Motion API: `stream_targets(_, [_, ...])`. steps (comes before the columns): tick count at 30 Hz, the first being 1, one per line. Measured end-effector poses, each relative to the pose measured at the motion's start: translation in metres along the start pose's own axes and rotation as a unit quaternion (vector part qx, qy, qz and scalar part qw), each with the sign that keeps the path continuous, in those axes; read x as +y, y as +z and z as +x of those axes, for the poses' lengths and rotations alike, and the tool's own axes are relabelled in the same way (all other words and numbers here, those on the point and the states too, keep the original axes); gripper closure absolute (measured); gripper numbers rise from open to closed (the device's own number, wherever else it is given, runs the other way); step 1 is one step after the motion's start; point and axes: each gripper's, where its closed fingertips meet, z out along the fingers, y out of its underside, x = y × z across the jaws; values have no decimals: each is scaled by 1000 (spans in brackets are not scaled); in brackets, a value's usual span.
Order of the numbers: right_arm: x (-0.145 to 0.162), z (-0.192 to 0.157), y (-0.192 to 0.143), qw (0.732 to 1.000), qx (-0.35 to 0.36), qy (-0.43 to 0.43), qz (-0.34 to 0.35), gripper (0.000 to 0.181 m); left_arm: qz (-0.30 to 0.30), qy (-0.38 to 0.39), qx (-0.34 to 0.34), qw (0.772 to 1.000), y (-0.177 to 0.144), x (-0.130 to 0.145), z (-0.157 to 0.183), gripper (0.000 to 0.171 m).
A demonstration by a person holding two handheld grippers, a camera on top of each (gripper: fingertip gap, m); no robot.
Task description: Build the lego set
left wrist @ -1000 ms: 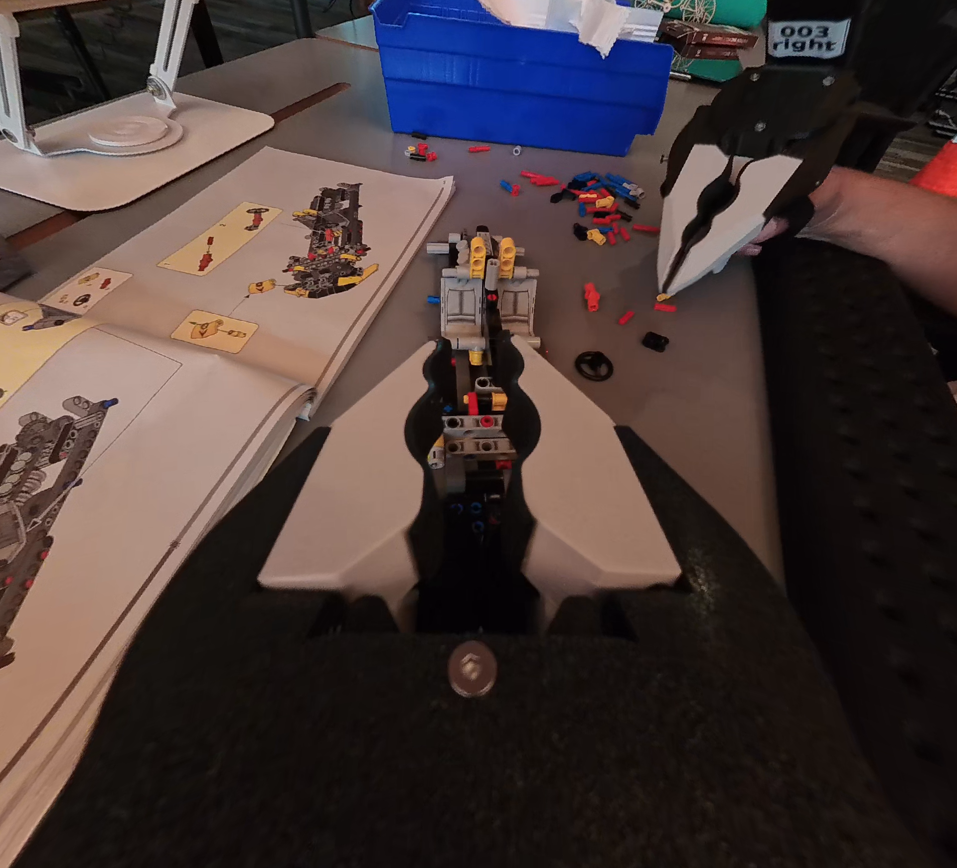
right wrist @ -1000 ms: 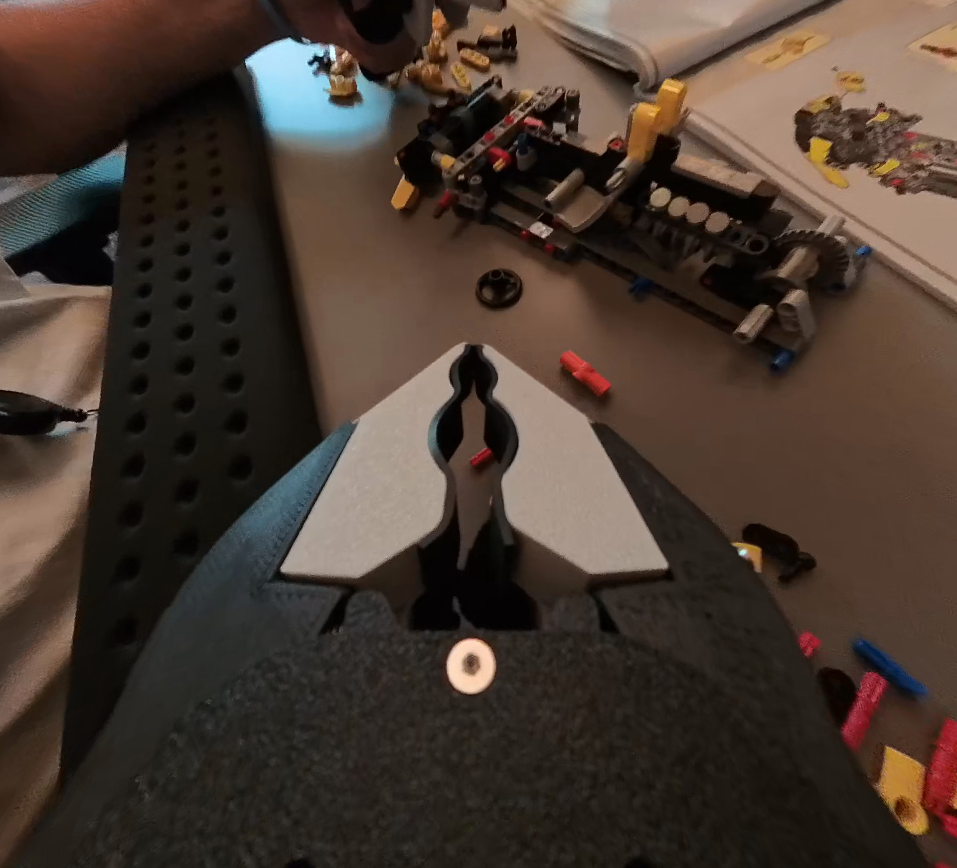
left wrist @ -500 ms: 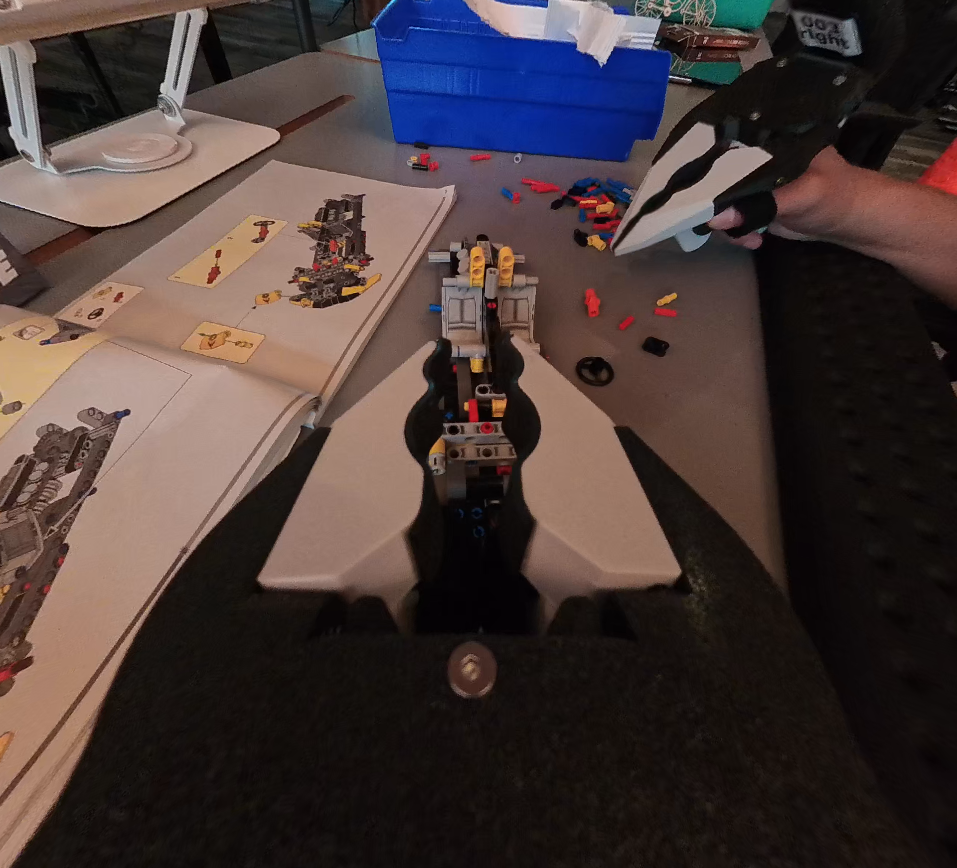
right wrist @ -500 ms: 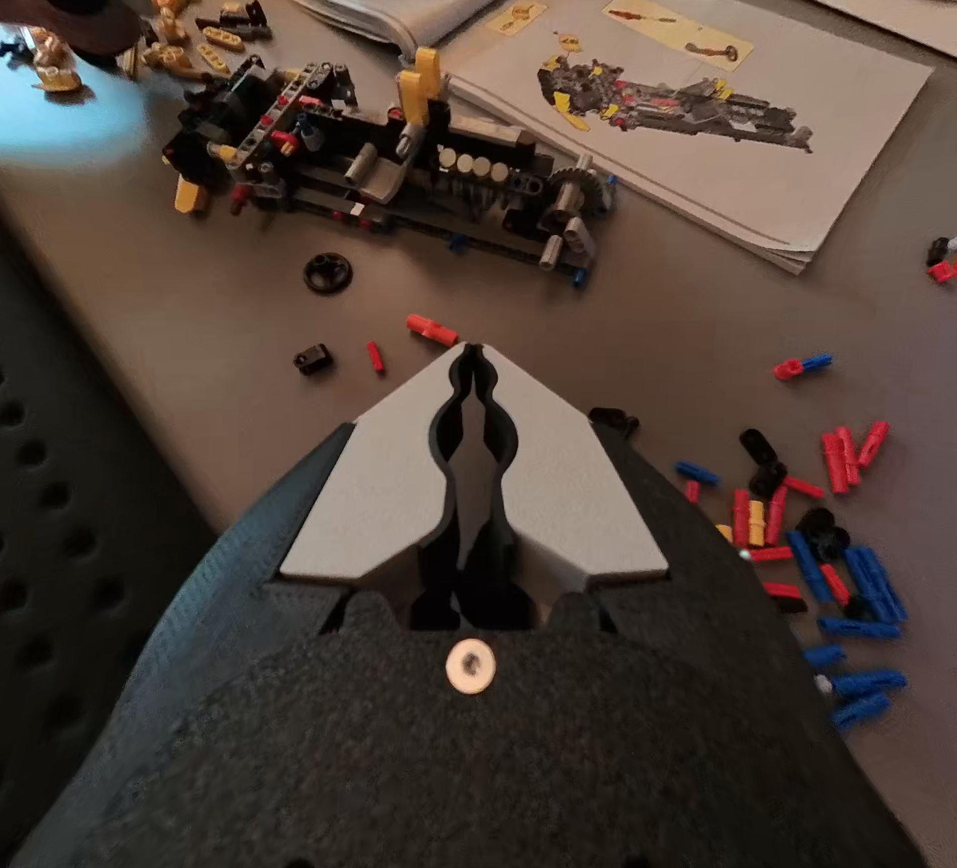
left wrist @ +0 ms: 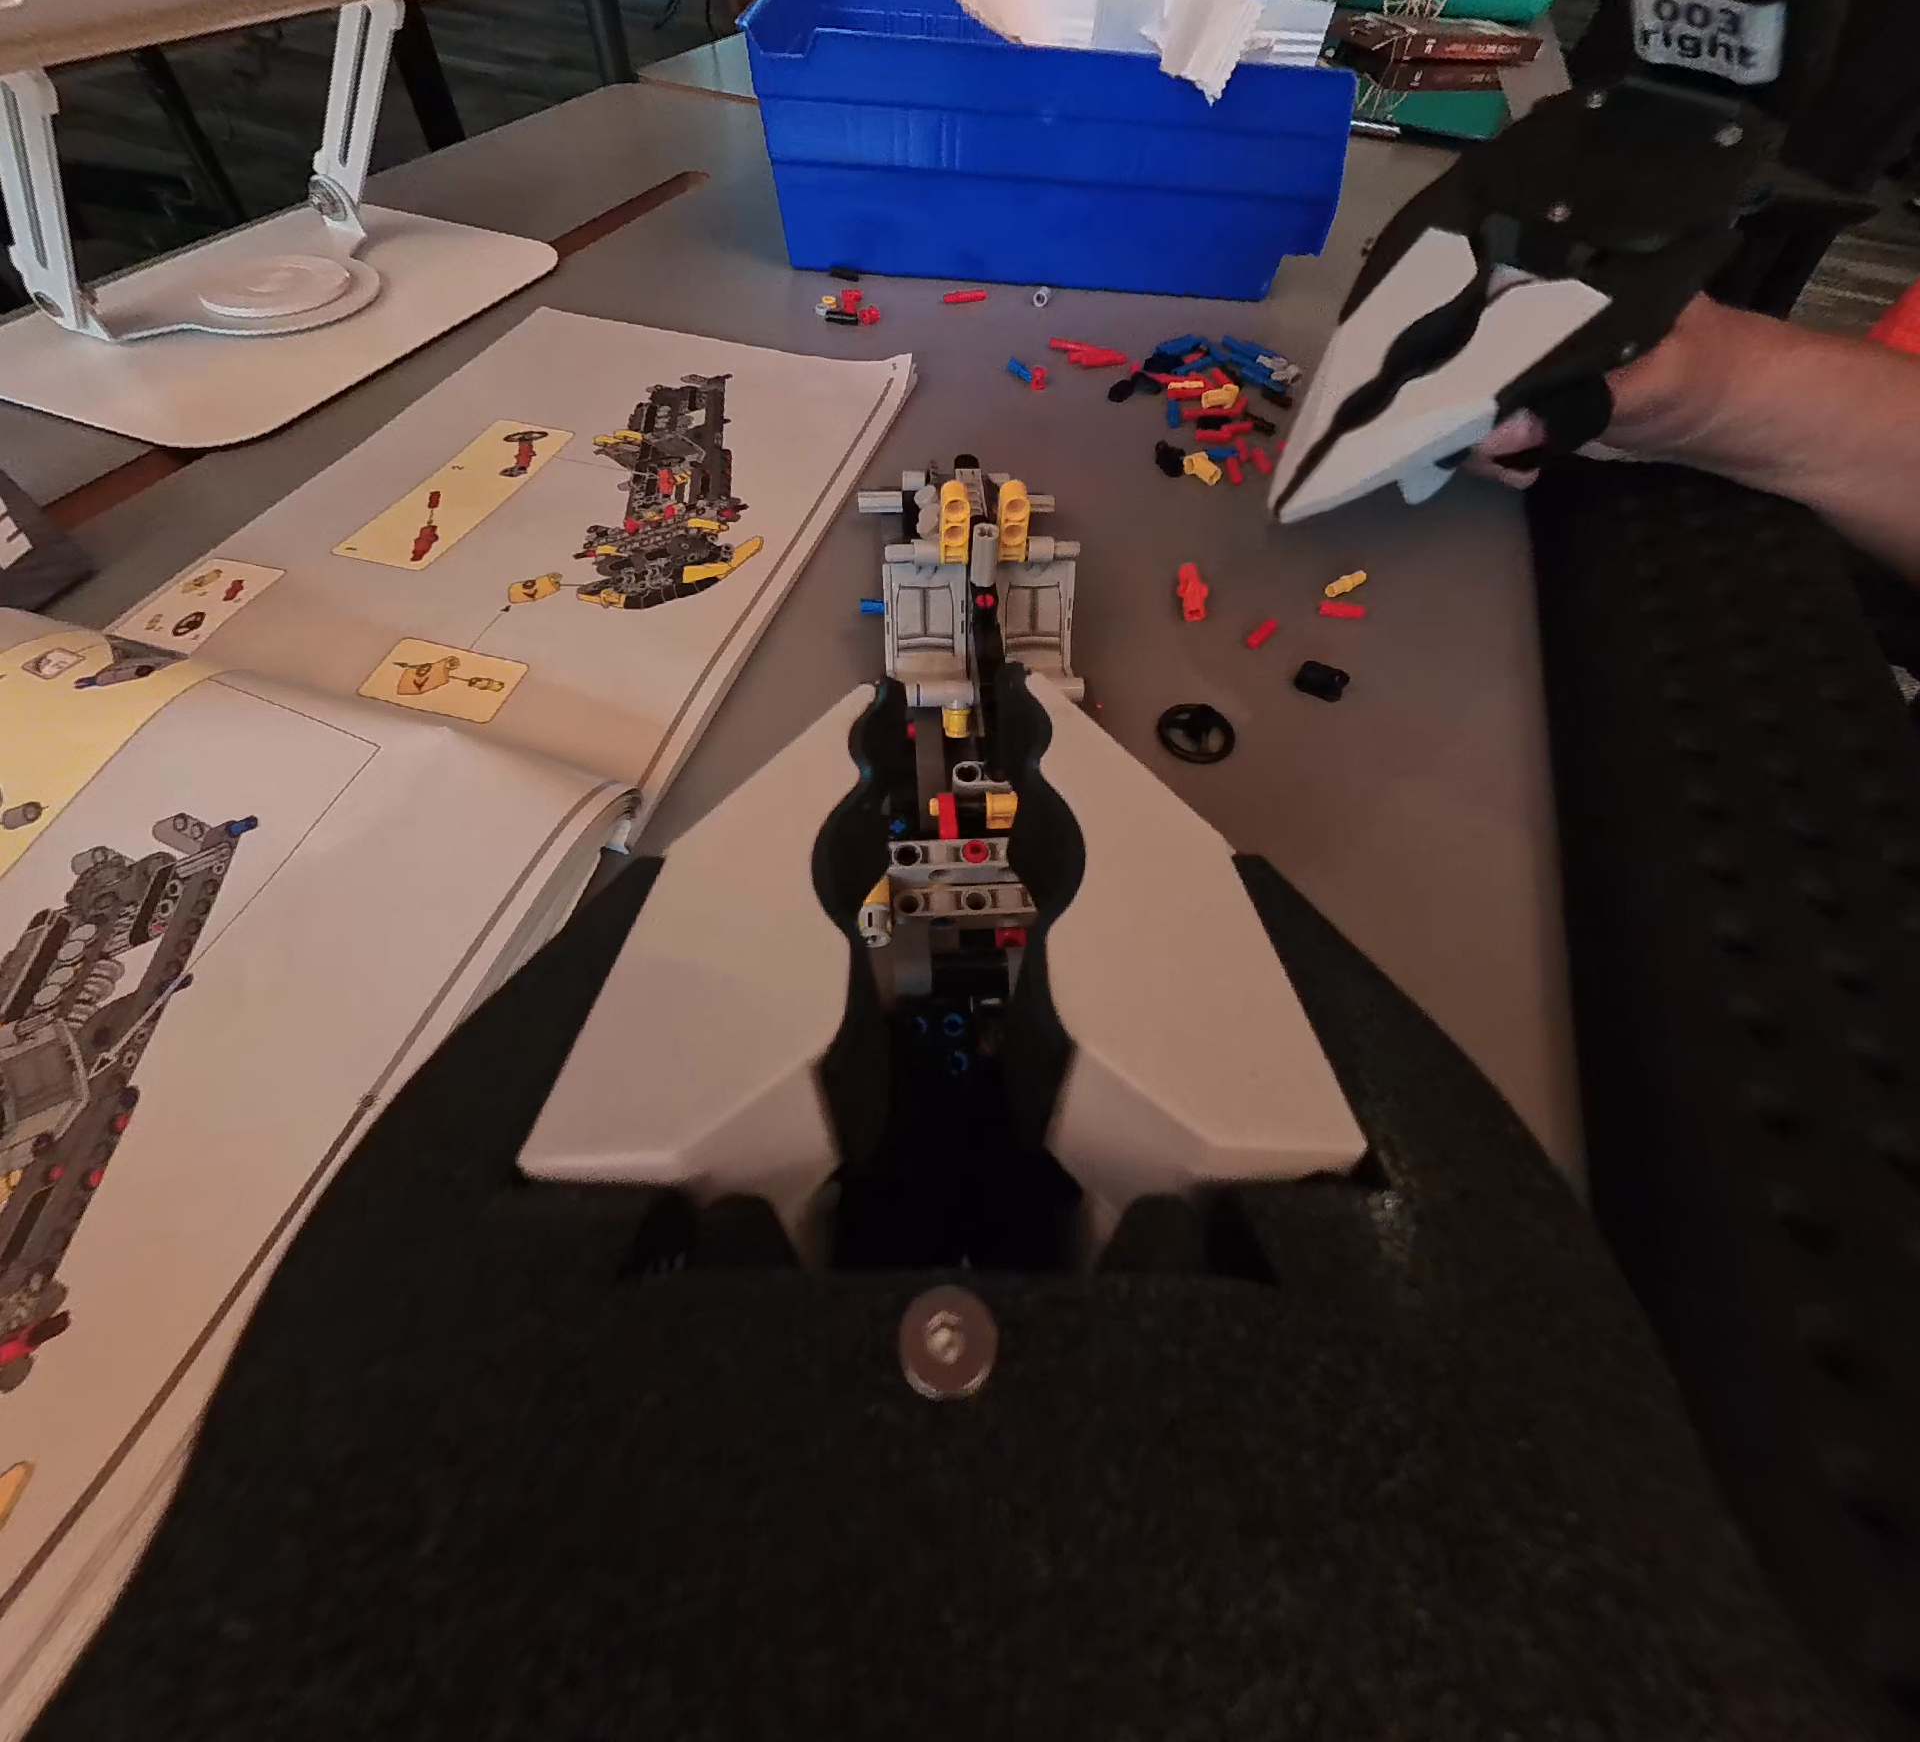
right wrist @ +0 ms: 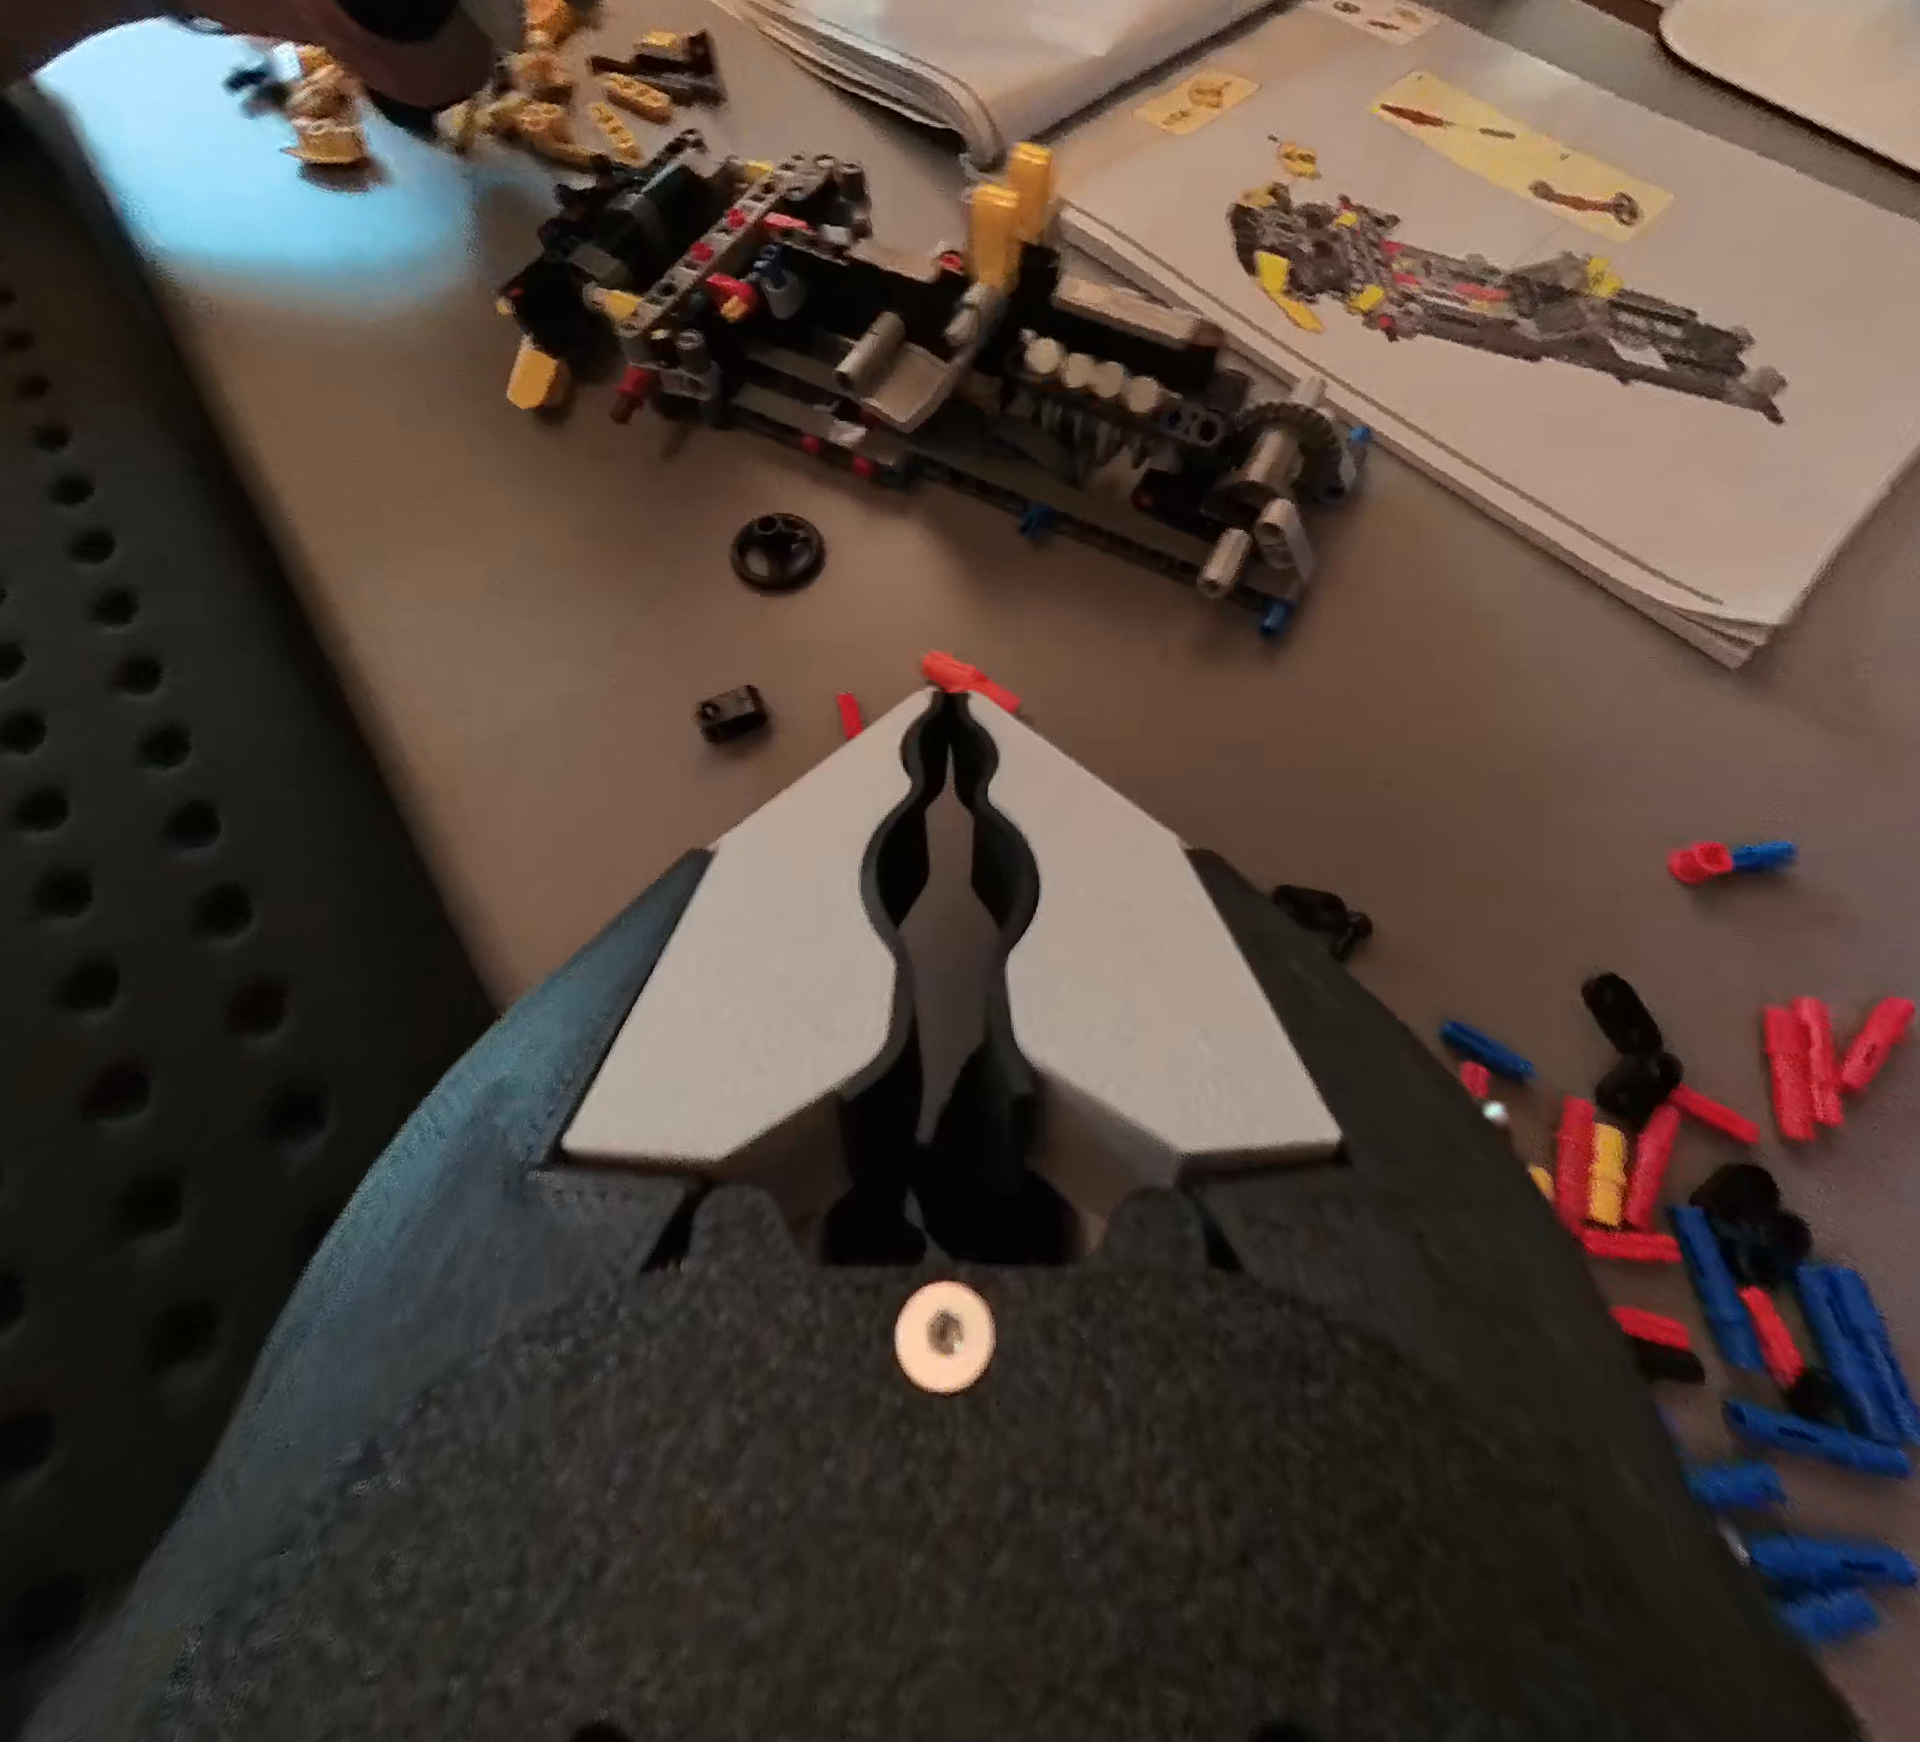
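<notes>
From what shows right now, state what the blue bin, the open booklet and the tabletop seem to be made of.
Blue bin: moulded plastic, likely; uniform colour, ribbed walls, soft sheen.
Open booklet: matte printed paper; stacked page edges, curling at the spine.
Tabletop: smooth grey laminate or similar, slightly reflective; material uncertain.

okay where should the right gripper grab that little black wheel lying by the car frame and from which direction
Take the black wheel by its outer rim, coming straight down from above with one finger on each side. It lies flat on the table, apart from the lego chassis, so its edges look free. The right gripper, nearly shut, likely must open first.
</notes>
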Motion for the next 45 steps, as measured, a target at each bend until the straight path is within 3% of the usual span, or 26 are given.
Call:
stream_targets(4, [5, -12, 5, 999, -9, -44, -19, 181, 0, -1, -2, 1000, 0, 0, -1, 158])
stream_targets(16, [1, -15, 0, 998, -56, 11, -4, 181, -4, 0, -2, 1000, 1, 1, -1, 158])
stream_targets(24, [19, 6, 11, 998, 0, 29, -53, 181, -3, 2, -7, 1000, 1, 1, -3, 158])
stream_targets(29, [11, 19, 5, 998, 21, 49, -14, 181, -5, 4, -11, 1000, 1, 2, -4, 157])
stream_targets(41, [12, 25, 7, 998, 41, 44, -21, 164, 0, 7, -20, 1000, -2, -2, -7, 157])
stream_targets(45, [13, 14, 14, 999, 18, 23, -35, 151, -1, 10, -25, 1000, -3, -2, -8, 157])
